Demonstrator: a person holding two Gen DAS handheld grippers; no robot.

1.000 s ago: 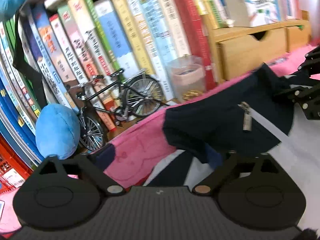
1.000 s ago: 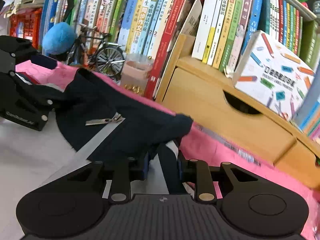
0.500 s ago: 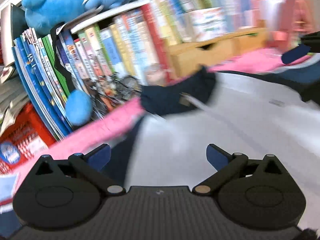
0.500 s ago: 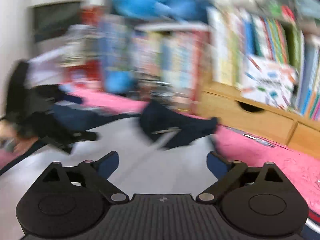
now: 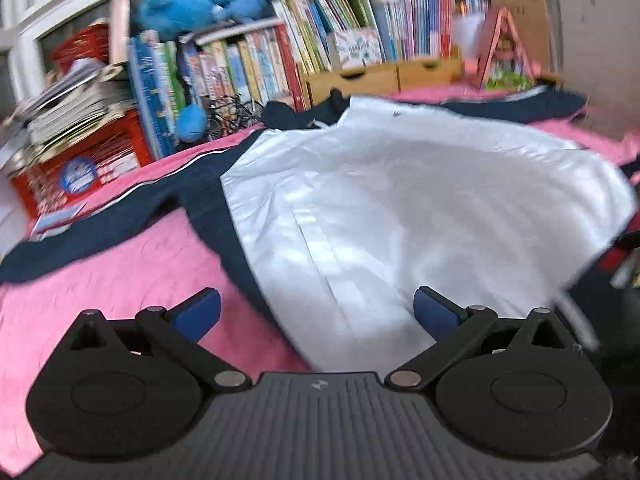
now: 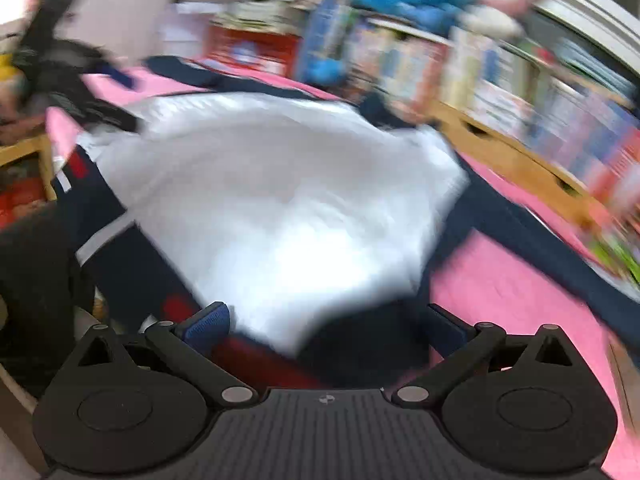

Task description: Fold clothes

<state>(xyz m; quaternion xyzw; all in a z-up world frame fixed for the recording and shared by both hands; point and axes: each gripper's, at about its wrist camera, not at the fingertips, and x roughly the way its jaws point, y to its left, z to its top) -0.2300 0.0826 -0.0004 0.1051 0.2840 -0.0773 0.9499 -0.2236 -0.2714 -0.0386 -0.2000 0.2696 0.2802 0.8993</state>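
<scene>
A white and navy jacket (image 5: 380, 184) lies spread flat on the pink cloth (image 5: 120, 280), its navy collar toward the bookshelf and a navy sleeve (image 5: 100, 216) stretched out to the left. My left gripper (image 5: 316, 312) hangs open over the jacket's near hem, nothing between its blue pads. The right wrist view is blurred: the same jacket (image 6: 280, 192) fills the middle, and my right gripper (image 6: 326, 328) stands wide open above its near navy edge, holding nothing. My left gripper shows as a dark blur (image 6: 68, 80) at the upper left of that view.
A packed bookshelf (image 5: 320, 48) with blue plush toys (image 5: 200, 4) lines the far side. Wooden drawers (image 5: 380, 76), a small model bicycle (image 5: 232, 116) and a red crate (image 5: 80, 160) stand along it. A chair or stand (image 6: 28, 160) sits off the table's left edge.
Both grippers let go of the navy collar and pulled far back from the bookshelf toward the jacket's near hem. Both now stand wide open, and the whole jacket has come into view.
</scene>
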